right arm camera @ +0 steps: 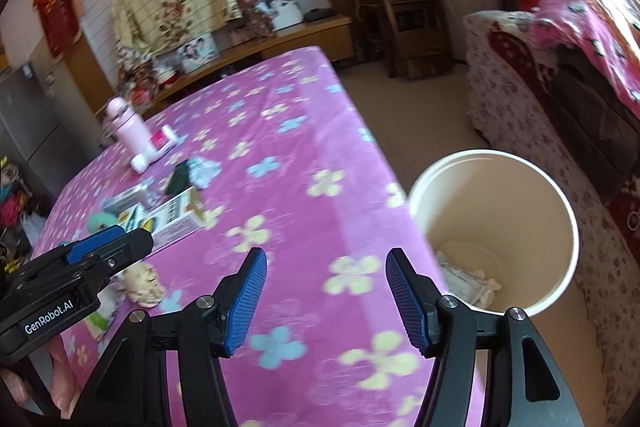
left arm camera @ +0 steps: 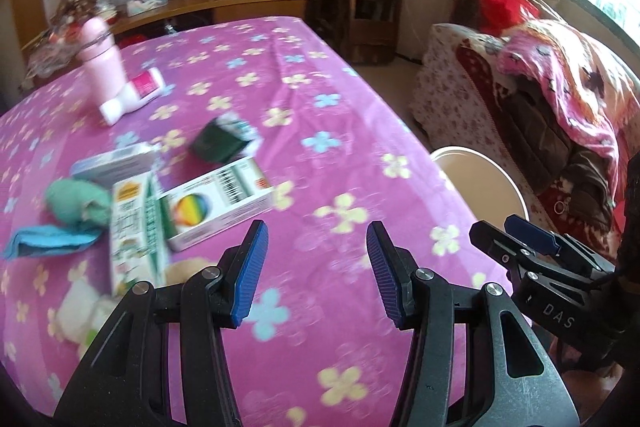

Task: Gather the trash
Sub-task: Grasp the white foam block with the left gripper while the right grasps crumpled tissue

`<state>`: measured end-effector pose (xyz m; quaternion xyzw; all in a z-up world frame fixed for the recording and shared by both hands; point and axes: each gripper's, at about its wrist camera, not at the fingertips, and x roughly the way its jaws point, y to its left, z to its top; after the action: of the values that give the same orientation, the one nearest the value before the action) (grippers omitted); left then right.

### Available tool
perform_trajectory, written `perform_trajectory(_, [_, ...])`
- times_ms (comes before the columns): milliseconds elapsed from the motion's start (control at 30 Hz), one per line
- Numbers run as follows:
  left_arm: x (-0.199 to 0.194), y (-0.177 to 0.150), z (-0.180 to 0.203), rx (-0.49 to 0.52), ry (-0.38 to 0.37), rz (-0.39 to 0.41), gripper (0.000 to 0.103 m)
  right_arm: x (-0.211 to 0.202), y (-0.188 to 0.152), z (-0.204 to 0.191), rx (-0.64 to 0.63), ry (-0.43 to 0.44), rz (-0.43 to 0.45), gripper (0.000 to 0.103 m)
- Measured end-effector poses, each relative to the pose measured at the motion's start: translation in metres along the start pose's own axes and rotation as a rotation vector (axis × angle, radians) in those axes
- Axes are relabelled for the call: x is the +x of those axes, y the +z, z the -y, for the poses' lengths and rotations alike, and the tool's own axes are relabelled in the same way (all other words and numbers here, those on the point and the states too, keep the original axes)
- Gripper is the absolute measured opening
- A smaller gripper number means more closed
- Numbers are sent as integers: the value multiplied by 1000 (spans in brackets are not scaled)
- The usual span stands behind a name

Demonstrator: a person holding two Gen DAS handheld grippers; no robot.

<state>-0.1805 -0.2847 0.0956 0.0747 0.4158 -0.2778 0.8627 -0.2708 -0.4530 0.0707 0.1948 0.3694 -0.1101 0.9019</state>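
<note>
Working table: purple flowered cloth [left arm camera: 344, 99] filled most of both views; I held both grippers above its near edge.
Bin: one cream bucket [right arm camera: 556, 211] stood on the floor just off the table's right edge, with pale scraps already at its bottom.
Left gripper [left arm camera: 316, 267]: jaws apart, nothing between the pads.
Right gripper [right arm camera: 324, 293]: jaws apart, empty, hovering between table edge and bin.
Trash location: clustered on the left part of the cloth, well apart from the bin.
Boxes: I counted three cartons – rainbow-print box [left arm camera: 218, 205], tall green-and-white carton [left arm camera: 136, 227], pale flat box [left arm camera: 114, 165].
Wrappers: one dark green crumpled pack [left arm camera: 218, 143].
Soft scraps: one mint wad [left arm camera: 76, 201], one blue cloth piece [left arm camera: 48, 241], one beige crumpled lump [right arm camera: 142, 283].
Likely keepers: one pink bottle [left arm camera: 100, 67], one white tube [left arm camera: 134, 95].
Technique note: my judgement was to take the nearest carton across its narrow side, lift clear, release only over the bin mouth.
</note>
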Motion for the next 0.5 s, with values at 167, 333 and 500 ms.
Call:
perform_trajectory(167, [-14, -14, -38, -51, 30, -14, 50, 7, -5, -33, -54, 41, -28, 60])
perform_trajectory(333, [-29, -31, -73, -73, 72, -20, 50, 15, -11, -64, -107, 94, -59, 61])
perform_trajectory(500, [-44, -51, -112, -87, 105, -29, 50, 25, -19, -88, -149, 139, -92, 61])
